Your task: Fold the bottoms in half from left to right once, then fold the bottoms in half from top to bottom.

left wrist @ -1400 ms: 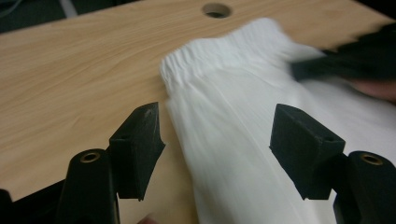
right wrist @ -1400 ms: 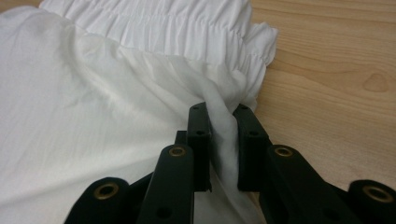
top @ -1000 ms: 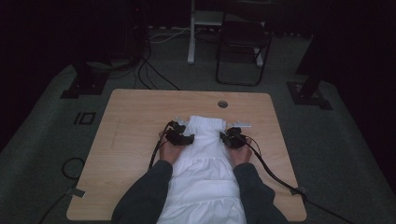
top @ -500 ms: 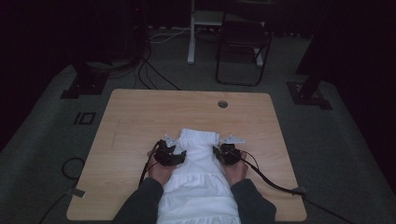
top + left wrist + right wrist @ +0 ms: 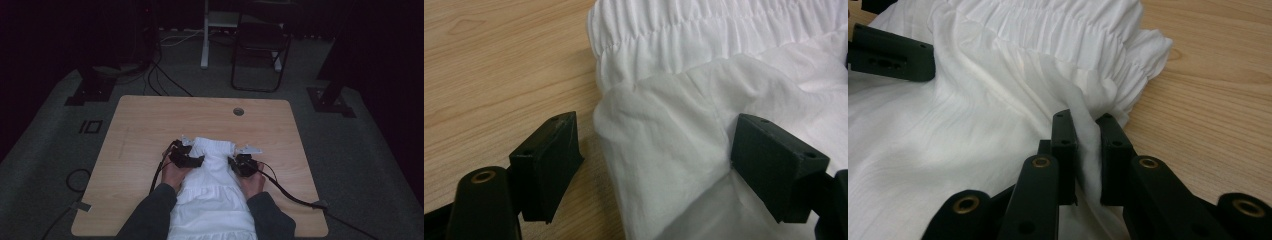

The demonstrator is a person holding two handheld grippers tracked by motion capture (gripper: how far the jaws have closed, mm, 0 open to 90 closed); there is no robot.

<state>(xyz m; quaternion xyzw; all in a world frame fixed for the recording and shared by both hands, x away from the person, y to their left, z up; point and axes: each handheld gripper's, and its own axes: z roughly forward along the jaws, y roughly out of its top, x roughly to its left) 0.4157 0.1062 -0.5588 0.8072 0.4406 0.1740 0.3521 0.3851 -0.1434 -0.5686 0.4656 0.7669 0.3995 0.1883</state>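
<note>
A white garment point(image 5: 212, 200) with a gathered elastic band point(image 5: 214, 146) lies on the wooden table point(image 5: 145, 125) and runs off its near edge between the person's forearms. My left gripper point(image 5: 192, 159) rests at the garment's left side. In the left gripper view it point(image 5: 654, 135) stands open, jaws wide apart on either side of a folded corner of cloth point(image 5: 664, 150). My right gripper point(image 5: 239, 165) is at the garment's right side. In the right gripper view it point(image 5: 1087, 125) is shut on a pinched ridge of the white fabric point(image 5: 998, 100) just below the band.
A round cable hole point(image 5: 238, 111) sits near the table's far edge. The right gripper's cable point(image 5: 292, 195) trails across the table to the right edge. Beyond the table stand a dark chair point(image 5: 260, 45) and a white post point(image 5: 205, 35), with cables on the floor.
Both hands and grippers drew back toward the near edge, and the garment's top band slid the same way. Most of that shift came in the first half second.
</note>
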